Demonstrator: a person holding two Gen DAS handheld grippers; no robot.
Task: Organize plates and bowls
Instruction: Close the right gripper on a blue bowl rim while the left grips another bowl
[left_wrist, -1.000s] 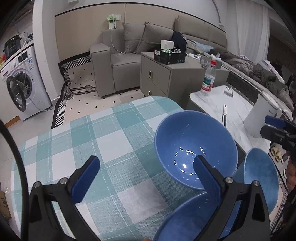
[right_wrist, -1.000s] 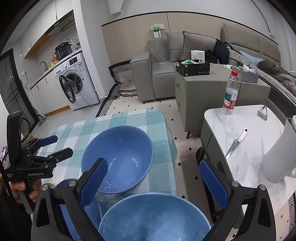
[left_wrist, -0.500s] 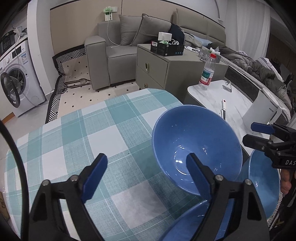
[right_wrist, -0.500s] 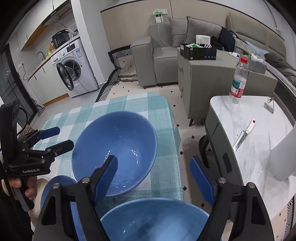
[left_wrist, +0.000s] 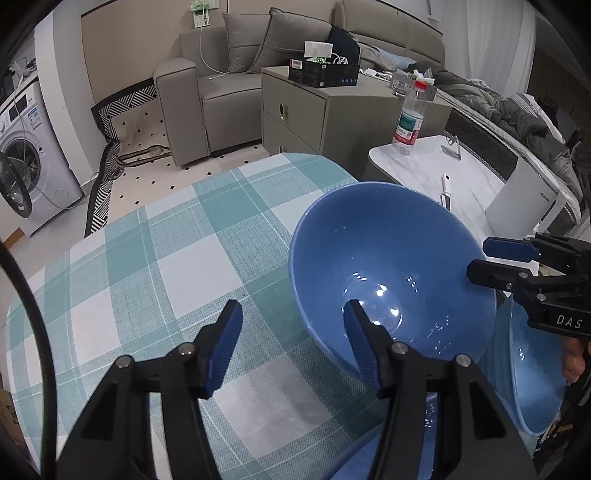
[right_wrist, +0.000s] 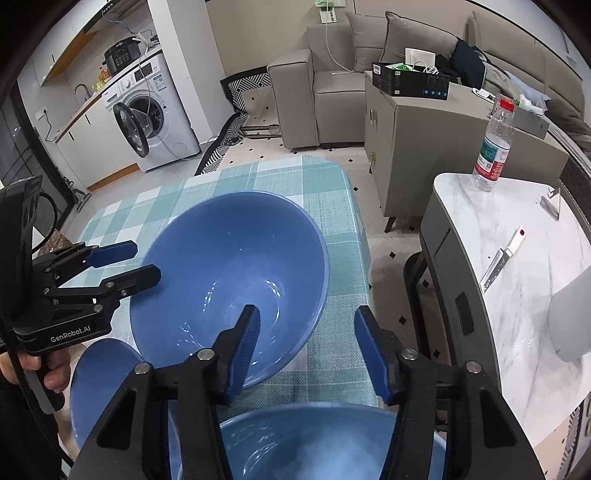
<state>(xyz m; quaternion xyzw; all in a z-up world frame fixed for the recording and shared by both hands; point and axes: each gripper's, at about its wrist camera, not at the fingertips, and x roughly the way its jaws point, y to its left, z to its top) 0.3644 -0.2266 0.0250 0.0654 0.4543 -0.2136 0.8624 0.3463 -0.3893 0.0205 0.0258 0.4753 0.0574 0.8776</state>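
A large blue bowl (left_wrist: 391, 266) stands upright on the teal checked tablecloth (left_wrist: 177, 266); it also shows in the right wrist view (right_wrist: 229, 273). My left gripper (left_wrist: 291, 332) is open, straddling the bowl's near left rim, one finger inside and one outside. My right gripper (right_wrist: 306, 343) is open and straddles the bowl's near right rim. A second blue bowl (right_wrist: 314, 443) lies under the right gripper. A smaller blue bowl (right_wrist: 99, 384) sits at the left; in the left wrist view, another blue bowl (left_wrist: 532, 373) sits at the right.
A white marble side table (right_wrist: 517, 280) stands to the right with a water bottle (right_wrist: 495, 147), a knife (right_wrist: 502, 258) and a white jug (left_wrist: 521, 203). A grey cabinet (left_wrist: 332, 114), sofa (left_wrist: 229, 88) and washing machine (right_wrist: 147, 114) stand beyond.
Both grippers have moved forward and down toward the large bowl, and their jaws have narrowed around its rim. The bowl has not moved.
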